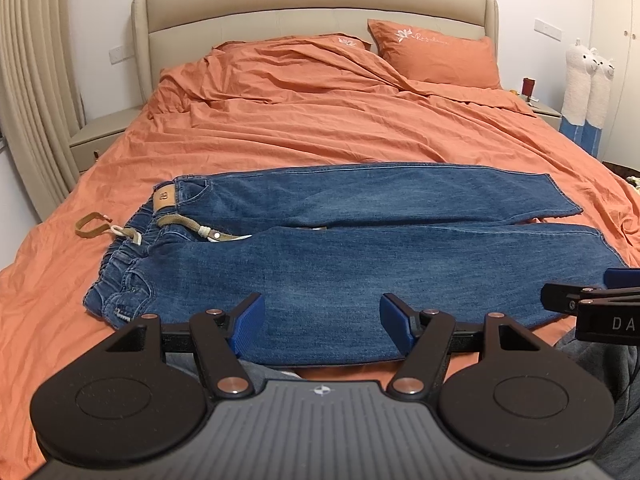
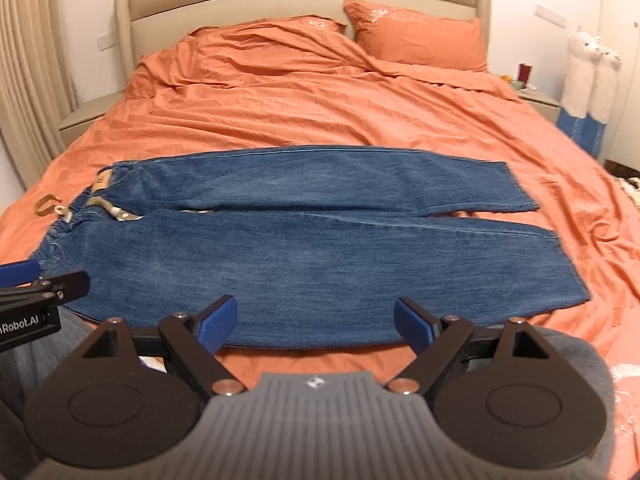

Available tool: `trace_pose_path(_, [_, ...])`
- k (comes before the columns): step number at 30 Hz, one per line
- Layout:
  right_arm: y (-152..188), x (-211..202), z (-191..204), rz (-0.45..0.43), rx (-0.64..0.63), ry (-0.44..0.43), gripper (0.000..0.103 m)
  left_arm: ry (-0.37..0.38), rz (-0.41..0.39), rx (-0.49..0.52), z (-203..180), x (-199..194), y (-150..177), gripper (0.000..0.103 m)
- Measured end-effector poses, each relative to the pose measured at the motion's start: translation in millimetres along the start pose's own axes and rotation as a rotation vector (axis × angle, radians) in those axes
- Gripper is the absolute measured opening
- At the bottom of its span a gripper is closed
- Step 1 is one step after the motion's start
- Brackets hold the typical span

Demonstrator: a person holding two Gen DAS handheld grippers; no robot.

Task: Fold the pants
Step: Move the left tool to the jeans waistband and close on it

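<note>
Blue denim pants point(image 1: 340, 256) lie flat across the orange bed, waistband to the left, both legs stretching right with a narrow gap between them. A tan belt point(image 1: 188, 229) with white cord threads the waistband. My left gripper point(image 1: 322, 322) is open, hovering over the near edge of the close leg, nothing between its blue pads. In the right wrist view the same pants point(image 2: 304, 248) spread out, and my right gripper point(image 2: 316, 326) stands open above the near leg's lower edge. The tip of each gripper shows at the edge of the other's view.
The bed's orange duvet point(image 1: 320, 120) is wrinkled, with two orange pillows point(image 1: 436, 54) at the beige headboard. Nightstands stand either side; plush alpacas point(image 1: 588, 84) stand at the right. Beige curtains hang at the left. Grey fabric shows just under the grippers.
</note>
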State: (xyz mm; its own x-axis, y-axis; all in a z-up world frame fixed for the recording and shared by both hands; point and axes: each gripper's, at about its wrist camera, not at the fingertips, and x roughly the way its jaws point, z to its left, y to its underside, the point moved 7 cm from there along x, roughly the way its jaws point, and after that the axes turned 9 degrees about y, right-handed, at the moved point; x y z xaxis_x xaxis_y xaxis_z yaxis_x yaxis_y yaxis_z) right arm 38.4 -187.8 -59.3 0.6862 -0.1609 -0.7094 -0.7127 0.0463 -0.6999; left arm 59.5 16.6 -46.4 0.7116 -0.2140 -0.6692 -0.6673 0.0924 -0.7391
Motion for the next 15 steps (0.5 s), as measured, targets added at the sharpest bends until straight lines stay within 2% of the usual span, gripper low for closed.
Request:
trace_pose_path(1, [-1.2,3.7,2.0,0.002,0.003,-0.024,0.082,0.007,0.000,0.002,5.9,1.6,-1.4,0.074])
trace_pose_path(3, [-4.6,13.4,5.2,-0.012,0.016,-0.068,0.082,0.006,0.007,-0.008,24.5,5.6,-5.4,0.063])
trace_pose_path(8, [-14.8,47.5,15.3,-0.117,-0.024,-0.118,0.082,0.033,-0.012,-0.110,95.0,17.0,-19.9,0.046])
trace_pose_path(12, [-21.0,93.7,26.3,-0.085,-0.073,-0.107,0.082,0.054,-0.016,-0.215,162.9,37.5,-29.6,0.042])
trace_pose_path(15, [-24.2,131.9,35.7,-0.078,-0.091,-0.111,0.082,0.064,-0.007,-0.252,205.6,59.8,-32.8,0.042])
